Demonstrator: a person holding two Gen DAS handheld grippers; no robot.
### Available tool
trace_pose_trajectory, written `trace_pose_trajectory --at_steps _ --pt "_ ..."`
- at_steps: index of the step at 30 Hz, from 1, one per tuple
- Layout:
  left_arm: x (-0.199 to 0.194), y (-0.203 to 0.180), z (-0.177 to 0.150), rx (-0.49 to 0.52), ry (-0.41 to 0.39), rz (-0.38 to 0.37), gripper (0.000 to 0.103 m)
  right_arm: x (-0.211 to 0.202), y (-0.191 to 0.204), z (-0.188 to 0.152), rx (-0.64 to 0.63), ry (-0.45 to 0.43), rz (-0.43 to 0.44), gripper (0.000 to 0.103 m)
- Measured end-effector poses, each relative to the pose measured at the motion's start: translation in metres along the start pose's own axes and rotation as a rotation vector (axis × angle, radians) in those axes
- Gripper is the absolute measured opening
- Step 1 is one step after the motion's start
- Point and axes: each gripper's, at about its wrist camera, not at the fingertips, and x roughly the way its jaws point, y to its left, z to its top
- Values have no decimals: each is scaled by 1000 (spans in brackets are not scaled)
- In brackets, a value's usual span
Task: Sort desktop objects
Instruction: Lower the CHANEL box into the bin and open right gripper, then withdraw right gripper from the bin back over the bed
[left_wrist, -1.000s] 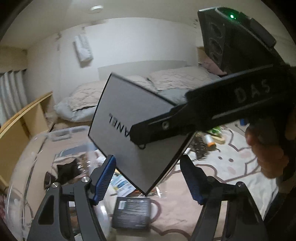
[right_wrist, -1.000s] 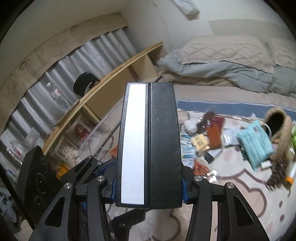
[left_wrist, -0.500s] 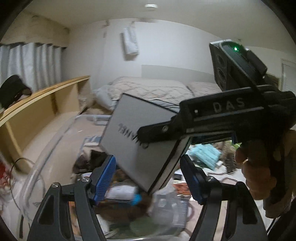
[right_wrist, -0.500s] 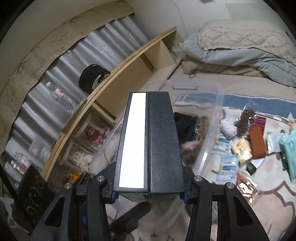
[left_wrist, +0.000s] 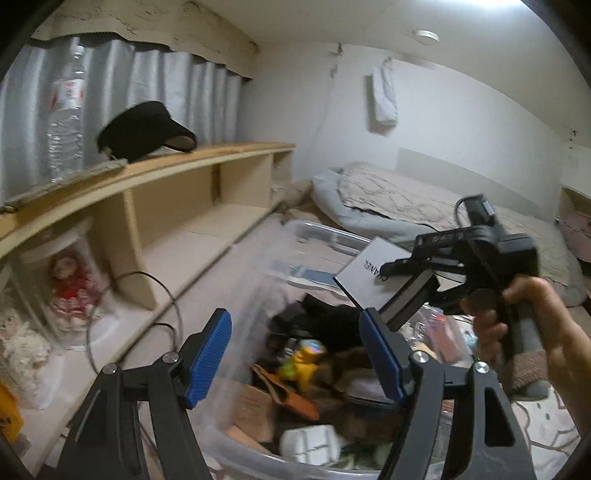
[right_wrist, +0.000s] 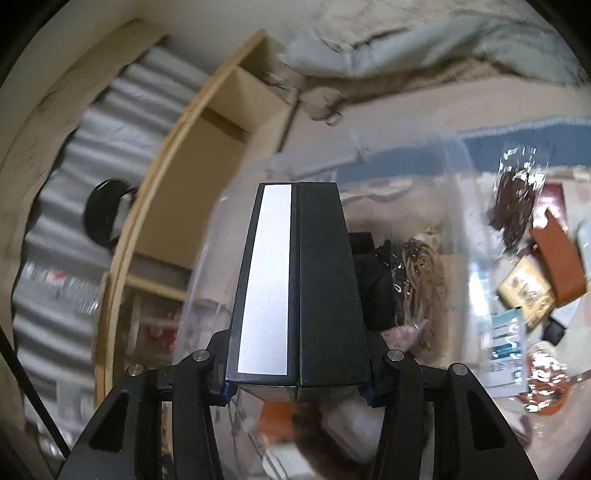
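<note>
My right gripper (right_wrist: 297, 384) is shut on a black box (right_wrist: 299, 291) with a white face, held edge-on over a clear plastic bin (right_wrist: 221, 240). In the left wrist view the same box (left_wrist: 373, 275) shows its white lettered face, clamped by the right gripper (left_wrist: 413, 273) in a person's hand (left_wrist: 532, 332), above the far side of the bin (left_wrist: 317, 232). The left gripper (left_wrist: 295, 354) stands open with nothing between its blue pads (left_wrist: 207, 354), just over the bin's near side. Inside the bin lie dark clothes, a yellow toy (left_wrist: 303, 360) and an orange wallet (left_wrist: 291, 397).
A wooden shelf unit (left_wrist: 166, 192) runs along the left, with a water bottle (left_wrist: 66, 110) and a black cap (left_wrist: 144, 133) on top and dolls (left_wrist: 70, 291) below. A bed (left_wrist: 424, 203) lies behind. Loose packets and an orange pouch (right_wrist: 557, 258) are scattered on the rug right of the bin.
Both grippers have swung left from the rug toward the bin and shelf. The box in the right gripper has sunk toward the bin. The left gripper has stayed open.
</note>
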Motion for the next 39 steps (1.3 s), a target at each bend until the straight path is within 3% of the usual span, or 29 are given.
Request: trace_pose_trajectory --at_steps 7,8,9,10,15,17,19,22,30,39 --pt "5 5 4 -4 -11 -12 72 46 14 11 63 2 86 53" --pt "6 5 4 3 -10 -9 72 49 16 11 60 -10 94 60" --pt "7 4 5 11 -10 -5 72 50 20 11 43 -28 84 83" --pt "8 3 5 22 -12 0 72 47 25 12 21 -47 62 96" --pt "11 1 3 39 -11 2 72 30 43 19 -141 -86 -49 95" --pt "11 1 3 38 -8 -1 72 23 45 18 -192 -82 -65 81" --pt "9 0 2 40 -11 2 72 20 45 17 -232 -60 -102 60" --pt "5 1 3 37 -16 2 72 19 42 11 -276 -24 -116 44" --pt "-1 -4 6 28 -17 6 72 -3 53 -19 -435 -13 -112 28" --pt "-12 -21 9 54 -4 12 72 -59 61 -50 -558 -96 -64 28"
